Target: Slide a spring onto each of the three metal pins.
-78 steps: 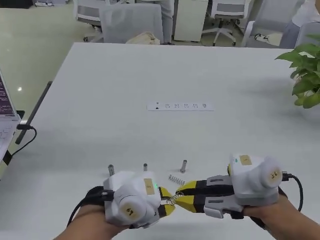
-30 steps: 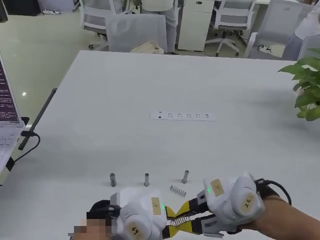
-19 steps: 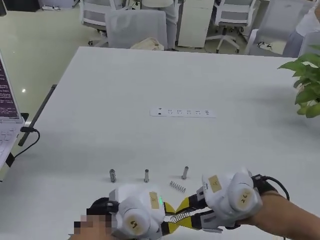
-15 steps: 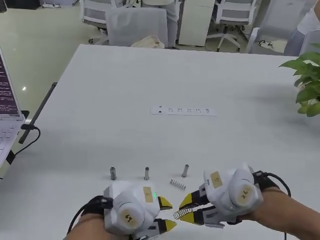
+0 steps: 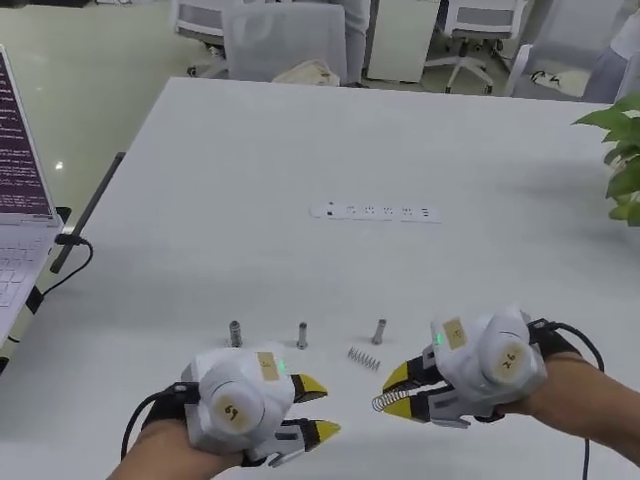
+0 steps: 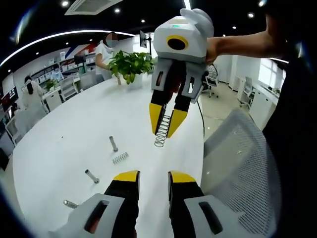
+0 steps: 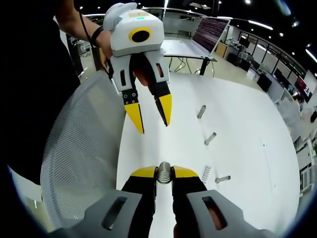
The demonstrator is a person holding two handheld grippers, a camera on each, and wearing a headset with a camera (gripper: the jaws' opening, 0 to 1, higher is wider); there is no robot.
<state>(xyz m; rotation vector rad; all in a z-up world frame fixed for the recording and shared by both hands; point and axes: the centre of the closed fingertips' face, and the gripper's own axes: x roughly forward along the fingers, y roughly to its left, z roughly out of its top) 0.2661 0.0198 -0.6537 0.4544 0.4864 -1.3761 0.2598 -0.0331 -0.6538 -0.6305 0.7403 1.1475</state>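
The right claw (image 5: 397, 393) clamps a coiled steel spring (image 5: 381, 402); the left claw (image 5: 322, 407) is apart. The upright grey metal pins (image 5: 302, 335) stand far-left of the spring.

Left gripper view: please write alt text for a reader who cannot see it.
At the top, the right gripper holds a spring between its yellow tips, pointing toward the open left gripper at the bottom. On the white table to the left are three metal pins and a loose spring.
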